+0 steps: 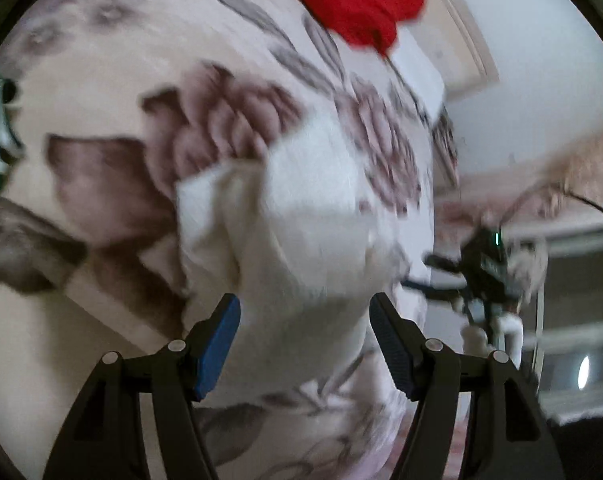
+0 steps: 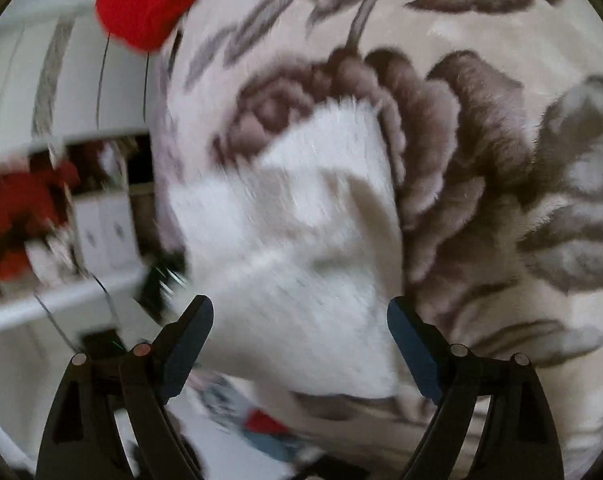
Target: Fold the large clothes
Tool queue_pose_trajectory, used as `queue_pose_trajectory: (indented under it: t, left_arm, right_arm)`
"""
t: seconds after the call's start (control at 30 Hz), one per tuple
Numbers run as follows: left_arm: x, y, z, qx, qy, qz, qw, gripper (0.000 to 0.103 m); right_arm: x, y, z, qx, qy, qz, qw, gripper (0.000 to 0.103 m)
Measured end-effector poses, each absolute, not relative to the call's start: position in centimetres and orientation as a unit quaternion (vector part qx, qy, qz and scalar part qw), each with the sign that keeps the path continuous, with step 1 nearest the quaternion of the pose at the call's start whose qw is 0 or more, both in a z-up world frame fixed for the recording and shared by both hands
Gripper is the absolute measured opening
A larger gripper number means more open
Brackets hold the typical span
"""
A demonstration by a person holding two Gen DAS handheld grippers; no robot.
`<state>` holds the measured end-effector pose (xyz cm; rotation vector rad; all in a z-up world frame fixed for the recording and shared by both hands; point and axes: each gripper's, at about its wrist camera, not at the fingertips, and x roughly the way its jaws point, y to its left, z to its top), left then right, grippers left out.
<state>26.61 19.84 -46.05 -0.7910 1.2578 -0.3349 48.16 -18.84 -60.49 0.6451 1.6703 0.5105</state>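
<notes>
Lying bunched on the floral blanket (image 2: pixel 481 152), the white garment (image 2: pixel 293 240) sat between both wide-open, empty grippers, left (image 1: pixel 305 320) and right (image 2: pixel 300 322); re-gripping separate corners seemed wisest.

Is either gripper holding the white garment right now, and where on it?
Neither. Left gripper and right gripper are both open, pads clear of the white garment on the floral blanket.
</notes>
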Motion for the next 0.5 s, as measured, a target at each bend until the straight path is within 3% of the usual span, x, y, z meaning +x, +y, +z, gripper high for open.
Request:
queue_pose_trajectory:
  t: [0.13,0.17,0.2,0.23,0.27,0.5]
  left_arm:
    - [28.8,16.0,-48.6,-0.287,0.584,-0.172,0.739,0.065]
    - [29.4,15.4,-48.7,-0.264,0.573,-0.170,0.757,0.064]
    - [29.8,15.2,-48.5,-0.254,0.561,-0.171,0.769,0.060]
    - [30.1,15.0,-48.0,-0.246,0.551,-0.174,0.778,0.037]
    - [30.5,14.9,-47.2,-0.231,0.544,-0.178,0.787,0.025]
    - [33.3,14.1,-42.6,-0.203,0.509,-0.196,0.813,0.021]
  right_arm:
    - [46.8,-16.8,-63.6,0.226,0.714,0.239,0.618,0.090]
    - [46.7,-16.3,-64.7,0.225,0.714,0.235,0.620,0.086]
    - [46.6,-16.0,-65.2,0.233,0.709,0.235,0.622,0.074]
    - [46.4,-16.0,-65.6,0.236,0.707,0.230,0.626,0.033]
    - [46.1,-16.1,-65.9,0.228,0.710,0.207,0.633,0.011]
    - [44.5,-18.8,-59.7,0.237,0.641,0.164,0.711,0.004]
